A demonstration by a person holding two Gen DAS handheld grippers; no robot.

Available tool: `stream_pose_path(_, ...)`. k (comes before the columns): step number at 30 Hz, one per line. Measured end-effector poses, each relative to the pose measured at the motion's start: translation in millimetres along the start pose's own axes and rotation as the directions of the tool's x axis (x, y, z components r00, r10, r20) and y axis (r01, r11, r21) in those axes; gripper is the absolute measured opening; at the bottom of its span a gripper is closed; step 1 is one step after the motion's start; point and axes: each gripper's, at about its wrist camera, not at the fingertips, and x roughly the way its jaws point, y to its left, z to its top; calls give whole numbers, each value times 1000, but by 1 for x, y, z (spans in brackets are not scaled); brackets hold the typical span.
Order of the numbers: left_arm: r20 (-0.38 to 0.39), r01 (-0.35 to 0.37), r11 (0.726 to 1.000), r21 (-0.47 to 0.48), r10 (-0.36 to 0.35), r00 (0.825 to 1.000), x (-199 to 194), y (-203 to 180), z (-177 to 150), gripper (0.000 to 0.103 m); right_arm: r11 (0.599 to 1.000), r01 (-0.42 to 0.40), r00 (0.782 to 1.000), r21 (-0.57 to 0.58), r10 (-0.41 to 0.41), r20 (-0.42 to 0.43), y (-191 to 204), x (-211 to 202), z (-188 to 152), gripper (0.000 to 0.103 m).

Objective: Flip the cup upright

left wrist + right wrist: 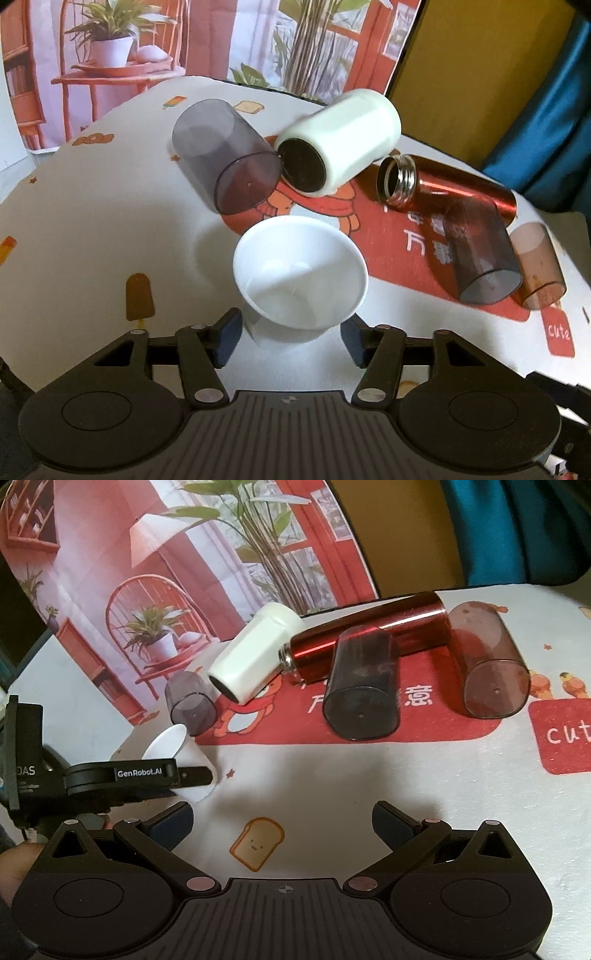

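A white paper cup (300,273) sits between the fingers of my left gripper (291,338), tilted with its open mouth facing up and away from me. The pads (226,338) stand close on both sides of the cup's lower body; I cannot tell whether they press it. In the right wrist view the same cup (173,751) shows at the left, partly hidden behind the left gripper's body (122,775). My right gripper (282,821) is open and empty, hovering over the tablecloth (332,775) above a toast print.
Lying on their sides on the table are a grey clear cup (225,158), a white bottle (340,140), a red metal flask (450,188), another grey cup (480,254) and a brownish cup (539,269). A printed backdrop (221,37) stands behind the table.
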Motion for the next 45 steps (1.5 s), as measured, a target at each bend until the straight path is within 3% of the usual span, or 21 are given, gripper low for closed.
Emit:
stream_pose_path(1, 2, -9, 1000, 10, 9, 1000, -4, 0, -1, 82, 1000, 7, 1000, 0, -7, 3, 0, -1, 0, 103)
stream_pose_path(3, 18, -32, 999, 31, 32, 999, -13, -1, -1, 95, 1000, 20, 1000, 4, -20, 11, 0, -4, 1, 103)
stream_pose_path(12, 83, -76, 993, 94, 68, 994, -64, 4, 1, 102, 991, 119, 992, -67, -116, 47, 15, -14, 7, 103)
stream_pose_path(17, 97, -120, 987, 105, 110, 989, -86, 9, 1, 103, 986, 132, 990, -99, -126, 68, 26, -25, 10, 103)
stream_pose_path(31, 128, -148, 983, 105, 135, 983, -131, 15, -14, 103, 969, 178, 982, -172, -163, 97, 61, -57, 6, 103)
stream_pose_path(40, 121, -126, 989, 75, 116, 986, -141, 20, -39, 103, 963, 206, 977, -175, -191, 96, 69, -62, -3, 103)
stream_pose_path(45, 131, -172, 982, 84, 160, 978, -140, 16, -44, 103, 949, 262, 961, -176, -239, 141, 70, -61, -8, 103)
